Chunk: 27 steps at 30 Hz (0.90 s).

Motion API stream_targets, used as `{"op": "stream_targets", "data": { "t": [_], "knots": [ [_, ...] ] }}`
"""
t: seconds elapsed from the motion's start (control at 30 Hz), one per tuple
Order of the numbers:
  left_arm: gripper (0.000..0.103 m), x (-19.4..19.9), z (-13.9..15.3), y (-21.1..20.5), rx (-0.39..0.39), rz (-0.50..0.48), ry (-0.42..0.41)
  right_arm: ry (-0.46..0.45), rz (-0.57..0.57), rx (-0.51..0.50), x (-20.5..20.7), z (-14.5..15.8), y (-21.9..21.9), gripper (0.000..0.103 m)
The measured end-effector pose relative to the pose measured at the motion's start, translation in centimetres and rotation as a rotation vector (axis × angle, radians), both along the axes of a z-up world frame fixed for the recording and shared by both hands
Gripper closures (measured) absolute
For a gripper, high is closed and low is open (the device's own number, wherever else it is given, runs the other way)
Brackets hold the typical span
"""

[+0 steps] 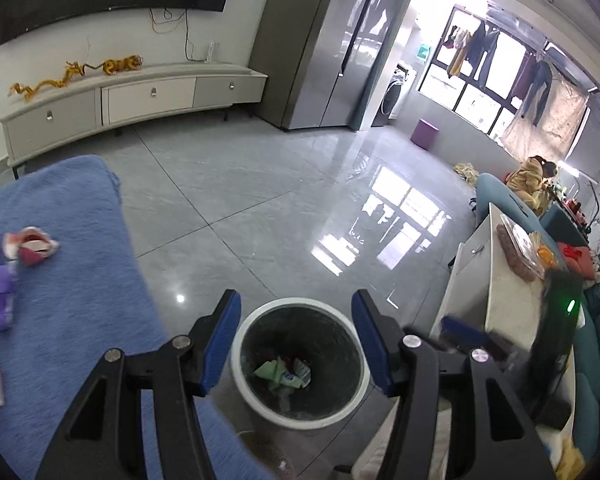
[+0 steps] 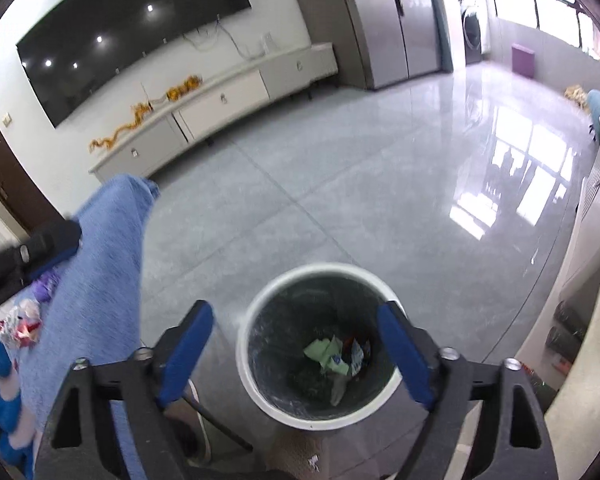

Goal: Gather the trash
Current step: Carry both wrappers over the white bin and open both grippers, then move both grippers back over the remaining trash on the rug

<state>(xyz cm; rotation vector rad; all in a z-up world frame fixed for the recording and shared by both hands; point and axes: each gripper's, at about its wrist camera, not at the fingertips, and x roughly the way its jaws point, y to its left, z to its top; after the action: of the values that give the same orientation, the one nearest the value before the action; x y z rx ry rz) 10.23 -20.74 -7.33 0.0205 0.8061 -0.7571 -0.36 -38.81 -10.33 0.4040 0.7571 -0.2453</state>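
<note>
Our left fingers stand apart with nothing between them, and our right fingers are spread wide and bare too, both hanging over the bin so anything let go falls inside. Green and white wrappers lie at its bottom. At nine o'clock, more scraps wait on the blue blanket.

Glossy grey floor tiles mirror bright windows. A wall-mounted TV hangs above a long white cabinet, beside what seems a steel fridge; laundry hangs by the glass.
</note>
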Motion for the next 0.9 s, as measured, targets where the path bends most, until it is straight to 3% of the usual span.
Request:
{"op": "stream_targets", "data": {
  "t": [0.03,0.07,0.4,0.47,0.53,0.9],
  "knots": [
    [0.047,-0.3,0.4,0.7,0.009,0.012,-0.012,-0.029,-0.007,-0.015,-0.4,1.0,0.5,0.002],
    [0.047,-0.6,0.7,1.3,0.015,0.022,-0.023,-0.055,-0.008,-0.021,-0.7,1.7,0.9,0.0],
    [0.047,-3.0,4.0,12.9,0.021,0.187,-0.123,-0.26,0.043,-0.053,-2.8,8.1,5.2,0.0],
    [0.039,-3.3,4.3,15.2,0.013,0.212,-0.13,-0.293,0.067,-0.06,-3.0,9.2,6.3,0.0],
    [0.034,-3.8,4.5,18.2,-0.002,0.249,-0.139,-0.312,0.096,-0.063,-3.0,9.9,7.2,0.0],
    [0.033,-5.7,4.4,30.7,0.006,0.471,-0.181,-0.336,0.33,-0.122,-1.7,12.0,14.7,0.0]
  ]
}}
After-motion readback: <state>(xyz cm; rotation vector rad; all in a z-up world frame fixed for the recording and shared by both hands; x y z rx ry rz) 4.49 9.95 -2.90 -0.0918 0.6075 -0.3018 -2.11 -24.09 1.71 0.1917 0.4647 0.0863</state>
